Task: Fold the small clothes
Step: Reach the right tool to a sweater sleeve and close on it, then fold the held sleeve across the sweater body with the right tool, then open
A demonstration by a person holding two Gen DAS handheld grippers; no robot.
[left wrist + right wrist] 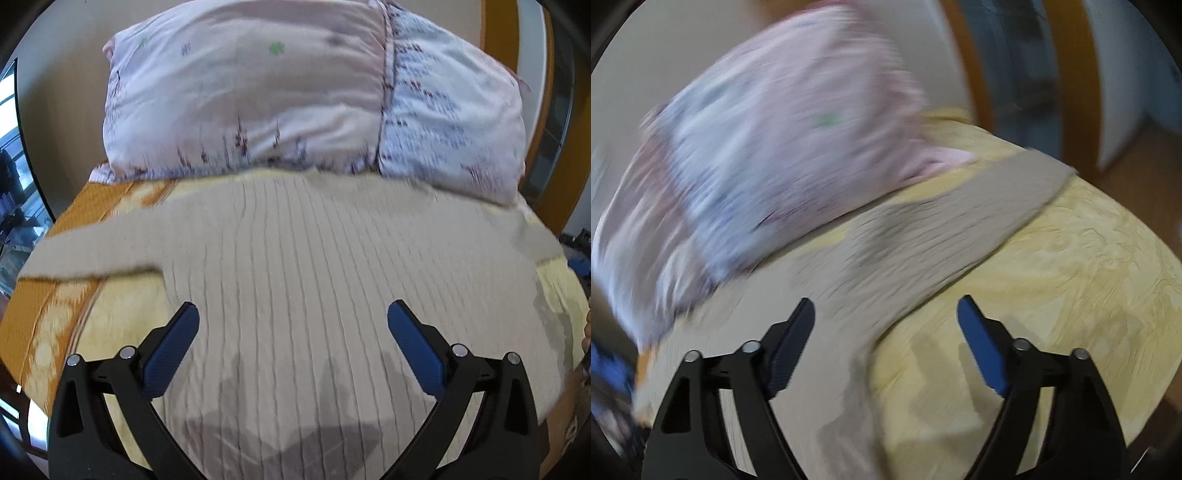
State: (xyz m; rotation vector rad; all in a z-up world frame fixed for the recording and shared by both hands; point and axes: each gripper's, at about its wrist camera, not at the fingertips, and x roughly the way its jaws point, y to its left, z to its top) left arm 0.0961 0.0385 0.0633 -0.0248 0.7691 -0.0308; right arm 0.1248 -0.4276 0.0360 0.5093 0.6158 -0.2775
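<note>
A beige ribbed knit top (pixel 295 266) lies spread flat on the bed, sleeves out to both sides. My left gripper (pixel 293 317) is open and empty, hovering over the lower middle of the top. In the right wrist view the same top (pixel 820 295) shows blurred, with its right sleeve (pixel 979 206) stretched toward the bed's far side. My right gripper (pixel 886 314) is open and empty, above the top's right edge where it meets the yellow sheet.
A pink and white floral pillow (pixel 280 96) lies against the top's far edge, also in the right wrist view (pixel 768 155). The yellow and orange bedsheet (pixel 74 321) surrounds the garment. A wooden frame (pixel 1071 74) stands beyond the bed.
</note>
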